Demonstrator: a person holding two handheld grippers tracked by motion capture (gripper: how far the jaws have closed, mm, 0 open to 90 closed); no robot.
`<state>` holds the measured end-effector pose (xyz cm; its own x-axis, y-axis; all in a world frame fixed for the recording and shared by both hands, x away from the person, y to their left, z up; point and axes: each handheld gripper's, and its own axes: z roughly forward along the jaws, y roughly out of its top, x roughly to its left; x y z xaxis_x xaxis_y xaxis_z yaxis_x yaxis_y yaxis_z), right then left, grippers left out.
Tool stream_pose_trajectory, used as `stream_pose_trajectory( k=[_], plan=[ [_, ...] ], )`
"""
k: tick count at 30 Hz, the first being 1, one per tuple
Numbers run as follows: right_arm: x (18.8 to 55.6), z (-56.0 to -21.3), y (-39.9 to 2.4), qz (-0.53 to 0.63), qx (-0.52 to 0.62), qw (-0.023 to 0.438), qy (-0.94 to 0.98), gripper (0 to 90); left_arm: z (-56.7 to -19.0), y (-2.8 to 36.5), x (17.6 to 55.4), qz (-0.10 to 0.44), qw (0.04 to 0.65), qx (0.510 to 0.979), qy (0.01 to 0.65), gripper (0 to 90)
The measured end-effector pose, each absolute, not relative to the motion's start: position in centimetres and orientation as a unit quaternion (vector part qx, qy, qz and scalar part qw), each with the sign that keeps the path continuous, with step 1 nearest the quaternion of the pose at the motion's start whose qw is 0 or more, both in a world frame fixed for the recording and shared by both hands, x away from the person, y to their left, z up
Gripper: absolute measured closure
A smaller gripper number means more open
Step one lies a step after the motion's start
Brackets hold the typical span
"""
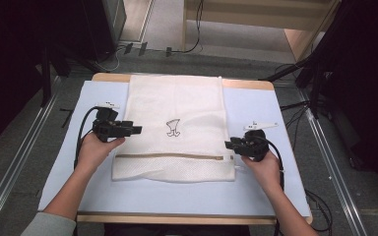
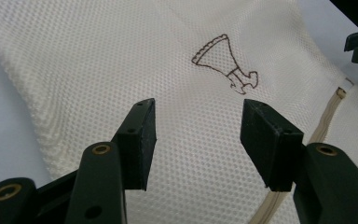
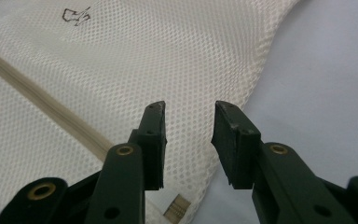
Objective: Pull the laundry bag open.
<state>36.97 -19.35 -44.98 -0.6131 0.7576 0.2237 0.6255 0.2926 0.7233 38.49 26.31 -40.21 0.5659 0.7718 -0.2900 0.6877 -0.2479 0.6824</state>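
While both grippers (jaws parted) flank it, mesh bag (image 1: 175,125) lies flat.

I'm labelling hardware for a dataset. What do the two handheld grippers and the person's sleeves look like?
Both the left gripper and right gripper are black, each with two flat rectangular jaw pads, brass-coloured rivets on the jaw arms, a small white plate on top and a black cable trailing back. The left arm wears a grey sleeve; the right forearm is bare.
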Motion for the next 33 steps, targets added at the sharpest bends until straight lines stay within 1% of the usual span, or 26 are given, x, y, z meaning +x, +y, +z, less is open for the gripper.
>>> stream_pose_trajectory(
  k=[4,8,12,15,17,29,33],
  plan=[
    [36.3,-44.9,-19.2,0.403,0.433,0.073,0.803,67.7,-40.1,25.2,37.8,0.049,0.408,0.794,0.448,46.4],
    [35.8,-45.1,-19.1,0.397,0.429,0.065,0.809,72.4,-40.1,24.1,37.4,0.048,0.409,0.802,0.432,44.6],
    [35.6,-45.4,-18.8,0.395,0.429,0.051,0.811,82.6,-40.1,23.2,37.2,0.047,0.412,0.806,0.422,43.2],
    [35.6,-45.7,-18.5,0.388,0.425,0.043,0.816,87.7,-40.1,22.6,37.2,0.046,0.414,0.808,0.417,43.0],
    [35.5,-45.8,-18.3,0.384,0.420,0.044,0.821,89.5,-40.1,22.1,37.1,0.043,0.414,0.810,0.412,43.3],
    [35.3,-46.8,-18.6,0.368,0.419,0.045,0.829,90.0,-40.3,18.2,37.0,0.023,0.411,0.832,0.371,43.3],
    [35.5,-47.0,-18.5,0.368,0.415,0.046,0.831,90.0,-40.6,16.9,37.0,0.021,0.416,0.831,0.369,44.6]
  ],
)
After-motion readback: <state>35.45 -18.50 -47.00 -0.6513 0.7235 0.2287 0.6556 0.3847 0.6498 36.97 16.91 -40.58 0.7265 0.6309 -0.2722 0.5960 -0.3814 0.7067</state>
